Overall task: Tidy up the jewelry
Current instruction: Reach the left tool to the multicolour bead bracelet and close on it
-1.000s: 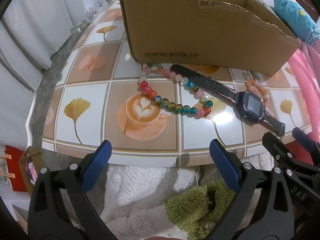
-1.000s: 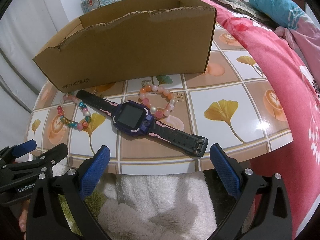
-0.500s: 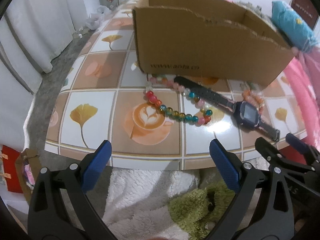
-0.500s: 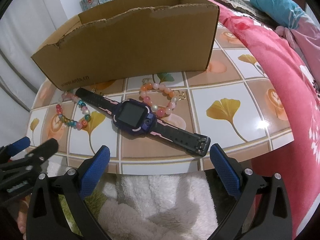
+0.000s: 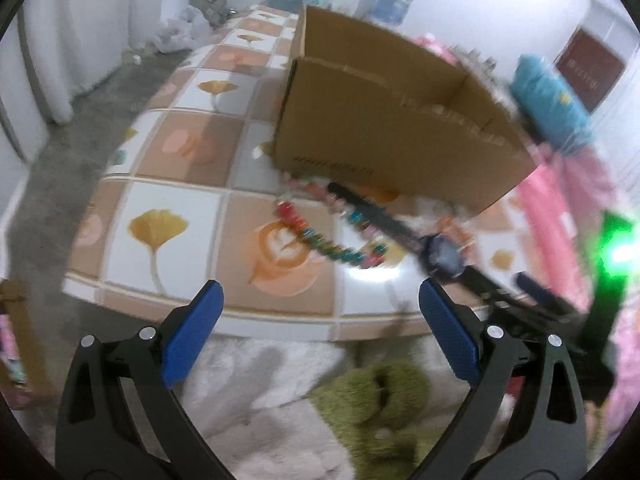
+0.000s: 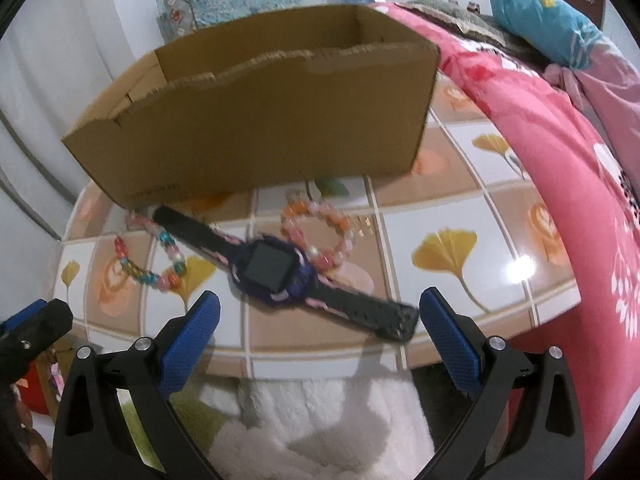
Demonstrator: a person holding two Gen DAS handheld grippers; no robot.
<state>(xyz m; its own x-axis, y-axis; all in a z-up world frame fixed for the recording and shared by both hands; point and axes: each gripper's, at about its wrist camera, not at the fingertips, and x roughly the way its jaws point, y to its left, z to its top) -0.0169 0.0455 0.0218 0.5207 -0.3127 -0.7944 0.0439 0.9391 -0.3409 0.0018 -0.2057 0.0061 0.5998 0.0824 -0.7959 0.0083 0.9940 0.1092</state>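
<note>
Box: set open-topped at the back of the table — judged the place meant for the jewelry.
Watch: laid flat in front of the box, strap over the colourful bracelet; pink bracelet beside it.
Right claw: spread wide, nothing held, aimed at the watch.
Left claw: released too — held short of the box.

Pink floral quilt — blue pillow — green plush
</note>
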